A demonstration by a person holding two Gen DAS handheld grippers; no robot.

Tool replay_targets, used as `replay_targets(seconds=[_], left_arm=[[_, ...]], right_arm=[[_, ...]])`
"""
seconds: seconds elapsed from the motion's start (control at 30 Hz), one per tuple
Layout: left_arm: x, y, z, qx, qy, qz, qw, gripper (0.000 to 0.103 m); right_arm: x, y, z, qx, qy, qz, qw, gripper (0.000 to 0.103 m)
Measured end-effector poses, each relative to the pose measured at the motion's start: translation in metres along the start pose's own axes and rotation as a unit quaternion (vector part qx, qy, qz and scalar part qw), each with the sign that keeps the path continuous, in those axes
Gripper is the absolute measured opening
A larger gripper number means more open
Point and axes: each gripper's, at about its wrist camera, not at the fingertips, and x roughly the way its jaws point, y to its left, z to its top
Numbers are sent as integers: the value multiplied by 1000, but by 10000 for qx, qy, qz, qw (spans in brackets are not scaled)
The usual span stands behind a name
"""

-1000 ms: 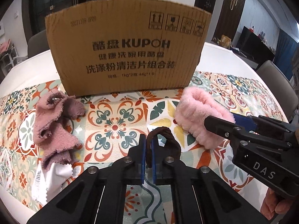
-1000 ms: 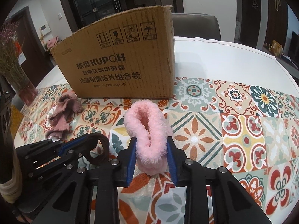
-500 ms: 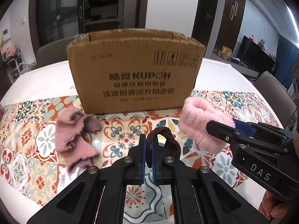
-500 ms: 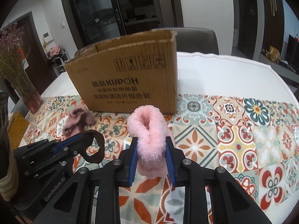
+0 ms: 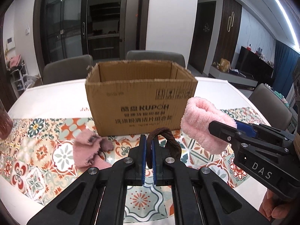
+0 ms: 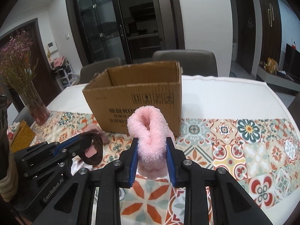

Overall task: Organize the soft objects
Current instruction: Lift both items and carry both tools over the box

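Presently the cardboard box [image 5: 140,101] sits upper centre of both frames, mouth open upward, beyond both tools. Left tool [image 5: 148,150], clamped on a brown hair band [image 5: 165,140], faces it squarely; right tool [image 6: 151,155], squeezing a pink fluffy cuff [image 6: 148,131], sits right.

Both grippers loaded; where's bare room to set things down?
Open cardboard box: no contents visible. Patterned runner right of the box lies bare, as does the white tabletop beyond. Crowded left front: mauve fuzzy cloth beside the box, glass vase further left.
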Motion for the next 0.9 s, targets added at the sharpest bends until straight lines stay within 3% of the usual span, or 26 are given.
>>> replay_targets(seconds=[0.9], left_arm=[[-58,20,64,214,-957,198,9950,7]], right_arm=[[-42,35,61,-114,-936,-33,9955,28]])
